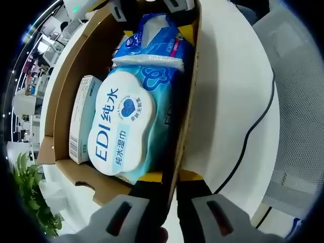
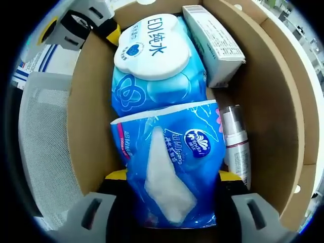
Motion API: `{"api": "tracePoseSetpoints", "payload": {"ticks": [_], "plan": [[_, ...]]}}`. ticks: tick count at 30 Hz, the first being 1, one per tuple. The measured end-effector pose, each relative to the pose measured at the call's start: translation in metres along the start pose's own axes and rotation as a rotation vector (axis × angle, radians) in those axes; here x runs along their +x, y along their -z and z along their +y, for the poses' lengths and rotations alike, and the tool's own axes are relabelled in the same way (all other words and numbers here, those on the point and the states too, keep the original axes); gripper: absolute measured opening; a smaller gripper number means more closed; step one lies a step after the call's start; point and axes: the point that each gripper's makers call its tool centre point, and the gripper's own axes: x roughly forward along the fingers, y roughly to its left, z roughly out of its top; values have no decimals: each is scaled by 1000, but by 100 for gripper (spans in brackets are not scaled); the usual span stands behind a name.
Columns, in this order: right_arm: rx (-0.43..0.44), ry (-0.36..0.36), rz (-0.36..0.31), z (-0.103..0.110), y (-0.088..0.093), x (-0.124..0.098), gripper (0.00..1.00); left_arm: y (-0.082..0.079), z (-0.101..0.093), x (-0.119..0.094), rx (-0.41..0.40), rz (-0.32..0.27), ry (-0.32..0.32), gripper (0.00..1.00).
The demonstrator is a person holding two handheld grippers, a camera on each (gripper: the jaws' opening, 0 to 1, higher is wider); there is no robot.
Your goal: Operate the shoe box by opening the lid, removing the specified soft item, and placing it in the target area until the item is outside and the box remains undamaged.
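The open shoe box (image 2: 86,126) sat on the white counter (image 1: 228,101). The right claw (image 2: 169,215) stood spread around the soft tissue pack (image 2: 172,162), apparently to lift it; the left claw (image 1: 164,215) straddled the box wall, apparently steadying it

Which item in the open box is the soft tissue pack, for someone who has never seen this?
Find the open brown cardboard shoe box. Two blue packs lie in a row in it, with a small white carton and a silver tube alongside. The blue plastic tissue pack is the floppy one showing white tissue through a slit; the blue wet-wipes pack has a hard white lid.
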Motion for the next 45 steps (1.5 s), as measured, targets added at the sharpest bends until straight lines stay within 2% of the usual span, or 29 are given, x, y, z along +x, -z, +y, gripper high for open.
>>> {"api": "tracePoseSetpoints", "payload": {"ticks": [10, 22, 36, 45], "plan": [[-19, 21, -29, 4, -1, -6, 54, 1, 0, -1, 1, -3, -3, 6], [-14, 36, -30, 4, -2, -8, 53, 1, 0, -1, 14, -9, -6, 6], [-28, 76, -68, 5, -2, -10, 52, 1, 0, 0, 11, -7, -1, 6], [-40, 137, -74, 5, -5, -14, 50, 2, 1, -1, 5, -7, -11, 7]]}}
